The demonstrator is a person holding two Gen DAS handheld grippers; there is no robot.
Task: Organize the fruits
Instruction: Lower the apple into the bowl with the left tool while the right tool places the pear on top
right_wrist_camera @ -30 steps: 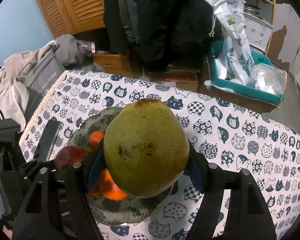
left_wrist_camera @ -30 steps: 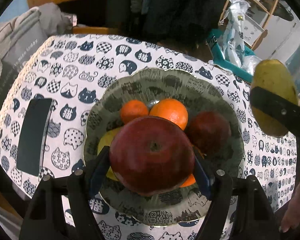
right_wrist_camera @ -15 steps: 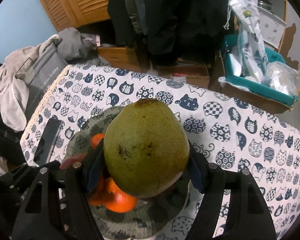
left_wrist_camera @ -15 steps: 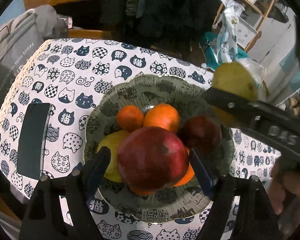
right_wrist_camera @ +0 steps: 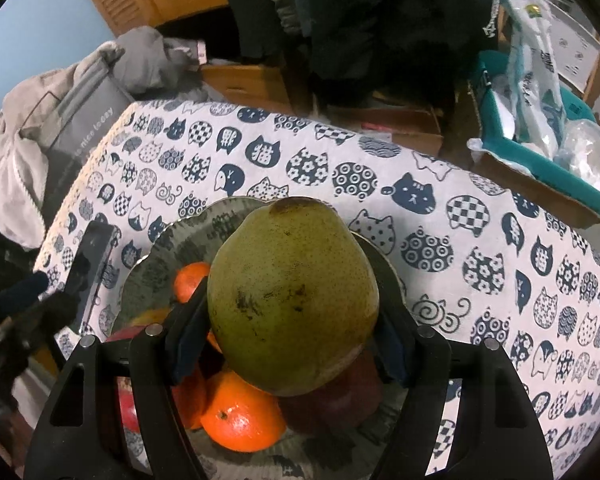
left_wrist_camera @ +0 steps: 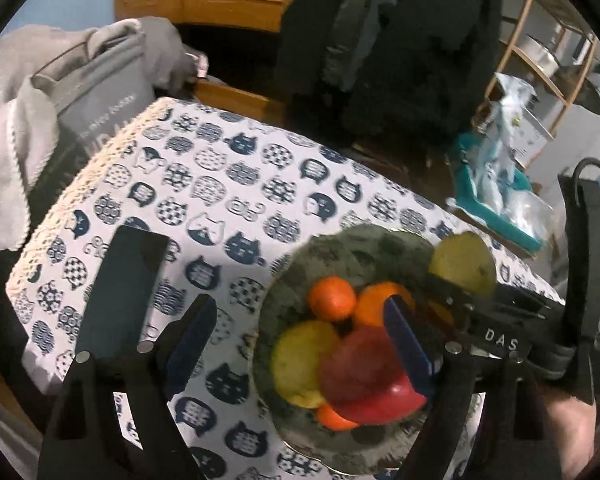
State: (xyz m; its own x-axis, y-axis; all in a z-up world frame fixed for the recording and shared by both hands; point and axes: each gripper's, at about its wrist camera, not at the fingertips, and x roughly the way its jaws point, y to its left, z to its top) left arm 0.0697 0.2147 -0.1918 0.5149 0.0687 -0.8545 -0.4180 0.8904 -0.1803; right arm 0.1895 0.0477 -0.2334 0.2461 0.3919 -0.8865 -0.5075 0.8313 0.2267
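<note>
Cluttered room with louvred wooden doors; a table under a white cloth printed with navy cat faces (right_wrist_camera: pixel 440 200) carries a grey-green patterned scalloped plate (left_wrist_camera: pixel 352 244), with a dark flat phone (left_wrist_camera: pixel 120 292) lying beside it. A large red apple (left_wrist_camera: pixel 364 376) is seen resting on the heaped oranges and yellow fruit. The left gripper (left_wrist_camera: pixel 300 344) is spread, its jaws having just been opening, and nothing is pinched between them; the apple lies just off its right pad. The right gripper (right_wrist_camera: pixel 288 332) is clamped on a speckled green pear (right_wrist_camera: pixel 292 292), stem end pointing away. The pear is held directly above the plate's pile, so a straight descent is judged the likely next move; rolling off the heap is a risk
</note>
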